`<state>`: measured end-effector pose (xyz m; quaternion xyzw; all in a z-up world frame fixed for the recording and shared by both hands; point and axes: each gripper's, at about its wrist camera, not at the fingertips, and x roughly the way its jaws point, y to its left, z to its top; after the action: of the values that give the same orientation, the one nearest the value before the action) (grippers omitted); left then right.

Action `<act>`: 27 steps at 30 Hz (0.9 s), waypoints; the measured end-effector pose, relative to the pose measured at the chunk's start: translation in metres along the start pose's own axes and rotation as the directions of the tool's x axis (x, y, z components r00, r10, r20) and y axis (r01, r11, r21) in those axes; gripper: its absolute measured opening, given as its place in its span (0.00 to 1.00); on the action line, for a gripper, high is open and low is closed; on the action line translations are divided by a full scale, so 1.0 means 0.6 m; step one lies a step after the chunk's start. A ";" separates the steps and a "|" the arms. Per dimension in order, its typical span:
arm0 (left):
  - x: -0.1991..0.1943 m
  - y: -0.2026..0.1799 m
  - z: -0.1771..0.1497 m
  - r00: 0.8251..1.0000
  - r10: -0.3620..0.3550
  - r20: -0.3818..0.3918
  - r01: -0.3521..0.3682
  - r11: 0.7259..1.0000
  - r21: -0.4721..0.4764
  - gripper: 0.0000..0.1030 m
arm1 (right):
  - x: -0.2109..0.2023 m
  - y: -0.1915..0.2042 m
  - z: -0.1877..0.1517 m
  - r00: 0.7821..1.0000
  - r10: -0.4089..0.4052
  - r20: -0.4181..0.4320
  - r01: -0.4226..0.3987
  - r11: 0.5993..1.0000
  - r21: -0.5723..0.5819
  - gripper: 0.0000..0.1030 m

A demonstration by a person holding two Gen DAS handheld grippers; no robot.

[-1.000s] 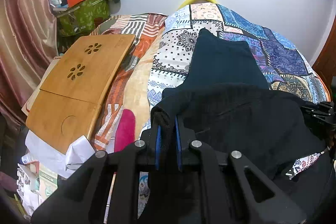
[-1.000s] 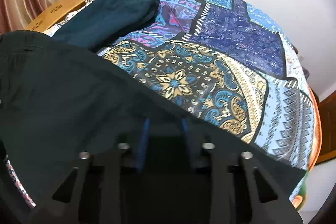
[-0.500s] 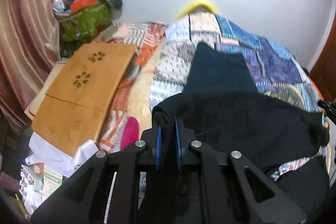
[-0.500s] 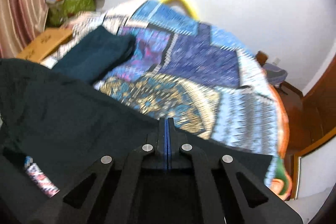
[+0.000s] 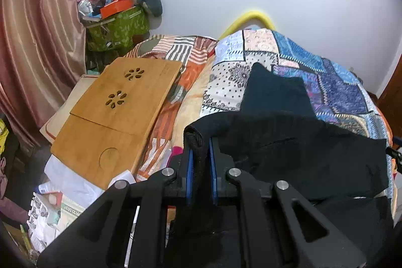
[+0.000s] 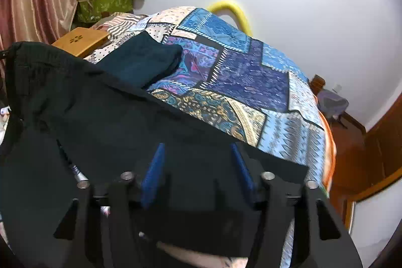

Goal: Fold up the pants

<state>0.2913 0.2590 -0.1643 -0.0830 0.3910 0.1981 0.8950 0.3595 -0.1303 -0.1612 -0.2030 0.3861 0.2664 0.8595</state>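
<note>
Black pants (image 5: 301, 155) hang spread over the near end of a bed with a patchwork cover (image 5: 339, 89). My left gripper (image 5: 199, 155) is shut on a thick corner of the pants, likely the waistband, between its blue pads. In the right wrist view the pants (image 6: 113, 117) stretch across the foreground. My right gripper (image 6: 198, 167) stands open, its blue pads wide apart around the pants' edge. A folded dark teal garment (image 5: 273, 92) lies farther up the bed; it also shows in the right wrist view (image 6: 143, 62).
A wooden lap tray (image 5: 115, 114) lies on the striped blanket at the bed's left. A green bag (image 5: 118, 27) piled with clutter stands by the curtain. Papers and boxes (image 5: 57, 202) crowd the floor at left. A wooden door (image 6: 377, 155) is at right.
My right gripper was shut on the pants half a second ago and has opened wide. Both grippers have risen, lifting the pants. The left grip is unchanged.
</note>
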 end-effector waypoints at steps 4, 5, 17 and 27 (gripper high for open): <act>0.020 -0.014 -0.012 1.000 0.016 0.008 -0.017 0.999 0.031 0.11 | 0.052 0.008 0.011 0.998 0.034 -0.049 -0.035 0.999 -0.026 0.51; 0.024 -0.017 -0.014 1.000 0.019 0.013 -0.020 0.999 0.036 0.11 | 0.067 0.013 0.017 0.997 0.053 -0.062 -0.055 0.998 -0.032 0.51; 0.064 -0.028 -0.014 1.000 -0.005 0.029 0.003 0.998 0.067 0.11 | 0.197 0.095 0.084 0.972 0.175 -0.159 -0.202 0.964 -0.171 0.51; 0.086 -0.020 -0.017 1.000 -0.007 0.028 0.005 0.998 0.068 0.11 | 0.217 0.102 0.066 0.959 0.188 -0.212 -0.209 0.975 -0.082 0.10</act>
<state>0.3209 0.2600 -0.2091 -0.0508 0.3848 0.1830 0.9033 0.4168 -0.0218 -0.2457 -0.2336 0.4758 0.3487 0.7729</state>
